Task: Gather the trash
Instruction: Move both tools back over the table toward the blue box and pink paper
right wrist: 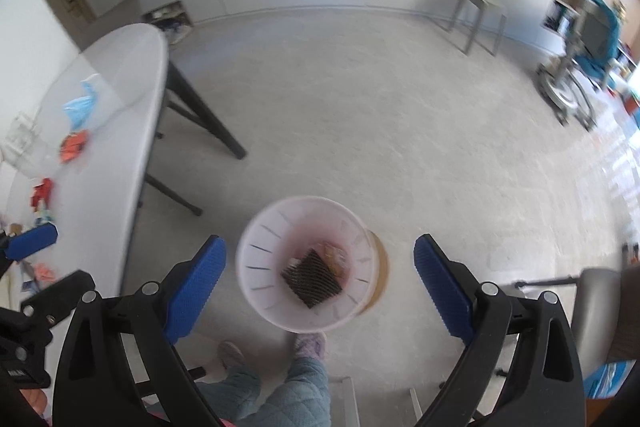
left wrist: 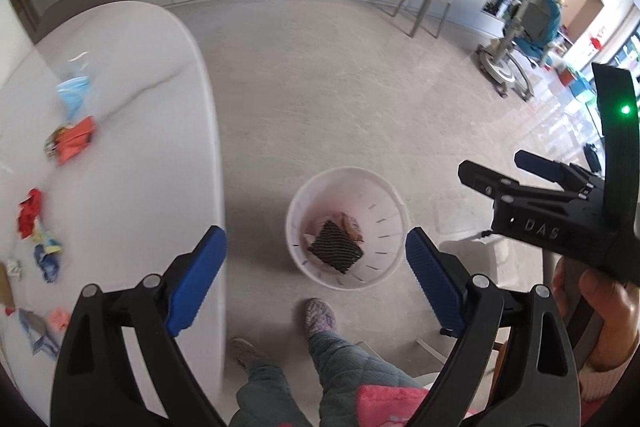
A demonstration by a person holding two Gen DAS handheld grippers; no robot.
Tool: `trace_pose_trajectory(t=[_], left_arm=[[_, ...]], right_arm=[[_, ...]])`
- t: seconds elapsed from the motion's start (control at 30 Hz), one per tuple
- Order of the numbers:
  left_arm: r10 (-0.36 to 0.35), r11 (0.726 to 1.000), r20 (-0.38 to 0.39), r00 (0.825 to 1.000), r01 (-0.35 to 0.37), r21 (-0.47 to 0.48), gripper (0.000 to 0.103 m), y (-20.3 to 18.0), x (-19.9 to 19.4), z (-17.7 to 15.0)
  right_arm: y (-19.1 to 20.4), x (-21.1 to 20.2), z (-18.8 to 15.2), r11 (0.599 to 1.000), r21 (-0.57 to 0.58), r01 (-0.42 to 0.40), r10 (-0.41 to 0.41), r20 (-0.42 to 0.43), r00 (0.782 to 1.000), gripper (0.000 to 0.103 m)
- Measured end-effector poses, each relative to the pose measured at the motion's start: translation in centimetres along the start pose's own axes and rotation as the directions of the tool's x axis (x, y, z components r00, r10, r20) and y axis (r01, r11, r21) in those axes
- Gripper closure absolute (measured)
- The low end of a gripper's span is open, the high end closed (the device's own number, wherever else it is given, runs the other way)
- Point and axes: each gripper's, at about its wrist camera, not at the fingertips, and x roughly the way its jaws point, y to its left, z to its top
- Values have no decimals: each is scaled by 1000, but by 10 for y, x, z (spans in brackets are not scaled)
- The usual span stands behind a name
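Tongs on both sides are standing spread and empty: left tongs [left wrist: 316, 281], right tongs [right wrist: 320, 291]. Remaining trash [left wrist: 72, 141] is lying on the worktop [left wrist: 132, 107], left of the bin [left wrist: 348, 227]; left tongs are hanging nearer.

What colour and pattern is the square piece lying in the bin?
Dark, nearly black, with a ribbed zigzag texture; clearest in the left wrist view.

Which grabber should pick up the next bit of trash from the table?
Probably the left gripper: the table with its trash is on its side. The right gripper is open and empty too, but farther away, over the bin.
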Motion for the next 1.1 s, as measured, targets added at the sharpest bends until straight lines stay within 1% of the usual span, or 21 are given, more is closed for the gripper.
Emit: trace_pose_trajectory(t=[0.07,0.17,0.23,0.4,0.5,0.53,0.6,0.77,0.83,0.93,1.1], left_arm=[[28,999,18,999,-27,-38,11,21,-13,-7],[68,992,55,996,-62,-112,9,58,-35,-20],[89,985,69,994,-77,-153,8,75,-46,-30],[166,951,80,983,-138,-276,8,131,-71,-59],[209,916,70,975,-170,-364,8,174,-85,-83],[218,907,66,974,-177,-383,8,182,-87,-89],[241,878,54,969,-194,-437,8,206,-94,-105],[288,817,29,957,-230,-529,8,253,-108,-146],[299,790,18,954,-237,-565,8,270,-111,-161],[303,757,-3,953,-243,-606,8,293,-111,-182],[286,726,-27,958,-235,-646,8,321,-102,-199]], right_arm=[[22,0,6,999,-35,-34,34,4,999,5],[64,1,14,991,-109,-75,76,2,997,5],[93,1,18,982,-155,-109,109,-4,994,5],[170,-3,18,944,-273,-186,185,-29,982,5],[213,-5,13,912,-344,-222,218,-50,975,5],[224,-5,10,903,-361,-232,227,-58,972,5],[248,-5,5,883,-394,-255,244,-78,967,3],[303,-5,-16,825,-477,-305,278,-127,952,3],[316,-5,-23,810,-492,-320,286,-145,947,3],[333,-4,-33,791,-502,-349,303,-173,937,3],[352,-1,-45,779,-517,-355,295,-198,935,3]])
